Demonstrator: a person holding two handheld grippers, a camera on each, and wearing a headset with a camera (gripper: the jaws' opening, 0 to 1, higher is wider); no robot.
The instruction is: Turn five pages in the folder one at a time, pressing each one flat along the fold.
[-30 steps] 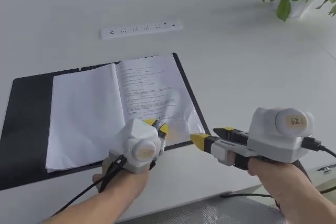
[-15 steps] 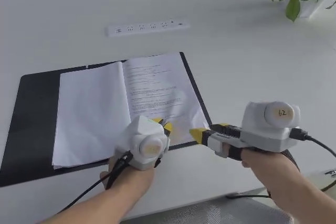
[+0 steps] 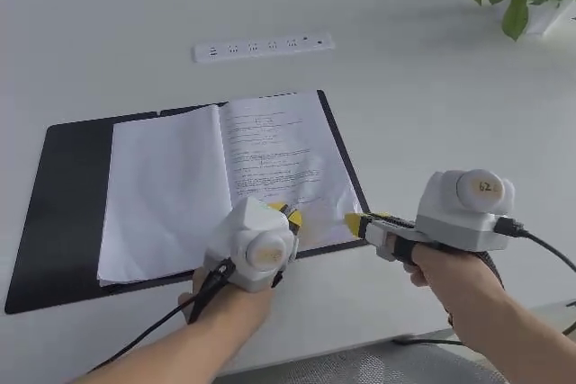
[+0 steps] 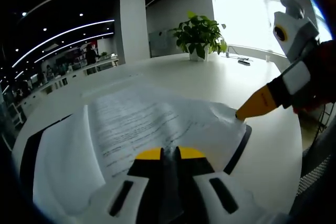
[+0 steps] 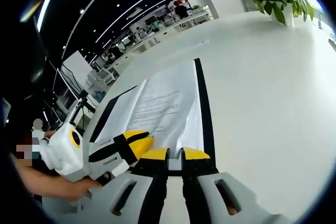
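The folder (image 3: 54,213) lies open and flat on the table (image 3: 432,96), with the printed page (image 3: 279,159) uppermost on its right half. This page is judged to be a single thin sheet: light, limp, easily creased and liable to slip. Take hold at its free lower outer corner, where the right gripper (image 3: 354,222) sits with jaws together; whether it has the sheet cannot be told. The left gripper (image 3: 290,216), jaws pressed together, is over the page's lower edge.
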